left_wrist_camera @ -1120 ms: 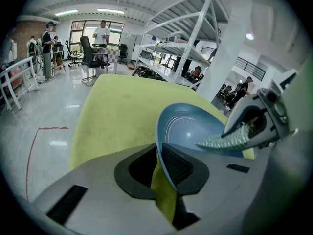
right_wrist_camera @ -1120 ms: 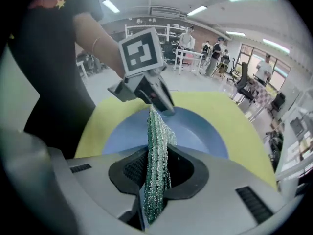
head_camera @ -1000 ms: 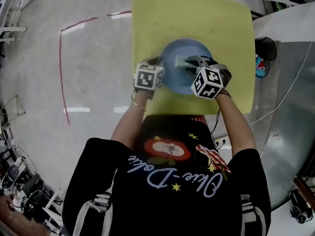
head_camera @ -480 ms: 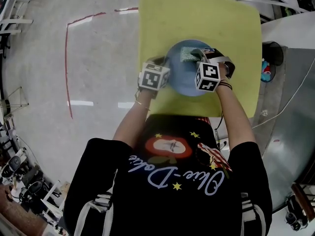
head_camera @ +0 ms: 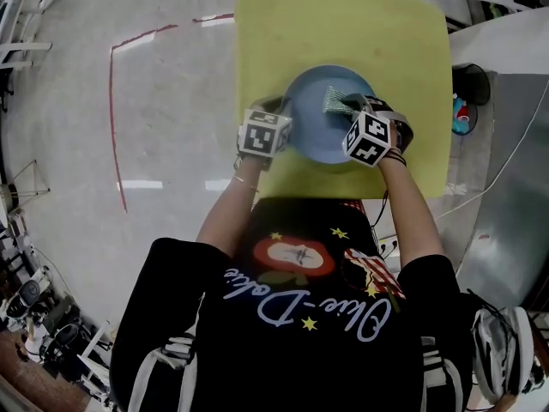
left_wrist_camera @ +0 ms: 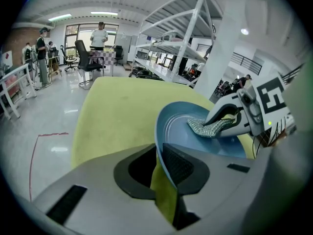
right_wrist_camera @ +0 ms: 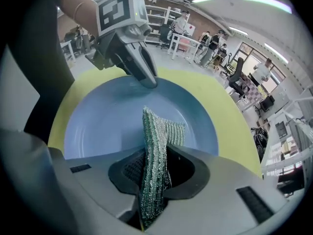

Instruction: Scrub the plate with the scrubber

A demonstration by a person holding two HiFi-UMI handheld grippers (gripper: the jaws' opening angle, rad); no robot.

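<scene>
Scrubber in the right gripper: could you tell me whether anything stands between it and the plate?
Nothing visible does. The scrubber, pinched in the right gripper, faces the bare blue plate; the left gripper grips only its rim.

Scrubber [head_camera: 336, 103] sits on plate [head_camera: 310, 129], plate on table [head_camera: 283, 33].

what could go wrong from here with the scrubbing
1. The left tool pinches only the thin rim of the plate, so hard scrubbing pressure could twist or slide the plate loose.
2. The scrubber stands edge-on in the right tool and may fold over or slip out under load.
</scene>
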